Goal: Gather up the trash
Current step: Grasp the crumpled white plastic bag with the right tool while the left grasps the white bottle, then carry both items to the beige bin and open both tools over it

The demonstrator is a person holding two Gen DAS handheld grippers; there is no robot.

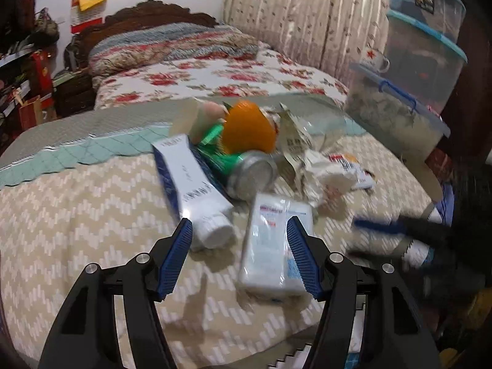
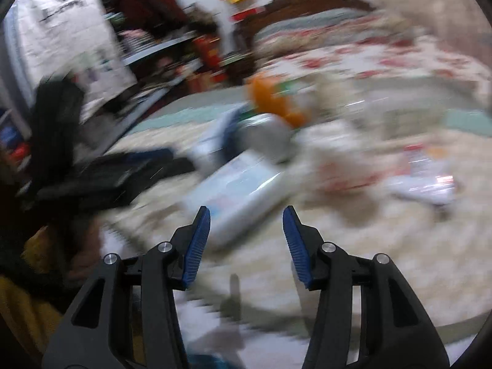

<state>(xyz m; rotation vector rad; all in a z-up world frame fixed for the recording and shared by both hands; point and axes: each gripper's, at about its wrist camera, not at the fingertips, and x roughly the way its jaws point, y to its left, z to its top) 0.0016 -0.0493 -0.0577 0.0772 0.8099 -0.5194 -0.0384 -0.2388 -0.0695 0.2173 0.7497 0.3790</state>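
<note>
2 hand-held grippers we see over the bed (image 1: 61, 215): left hand-held gripper (image 1: 240, 227) spread beside a tissue pack (image 1: 270, 246); right hand-held gripper (image 2: 246, 215) spread, empty.

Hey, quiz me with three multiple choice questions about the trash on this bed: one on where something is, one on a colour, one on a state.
1. Where is the white tube relative to the tissue pack, in the left wrist view?
A. Left of it
B. Right of it
C. Under it

2. What colour is the round object behind the can?
A. Purple
B. Orange
C. Black

3. How do the left tongs stand?
A. Shut on the can
B. Clamped on the tube
C. Open, holding nothing

Answers: 1 A, the tube lies left of the pack. 2 B, it is bright orange. 3 C, the blue pads stand apart above the bedspread, pressing nothing.
</note>
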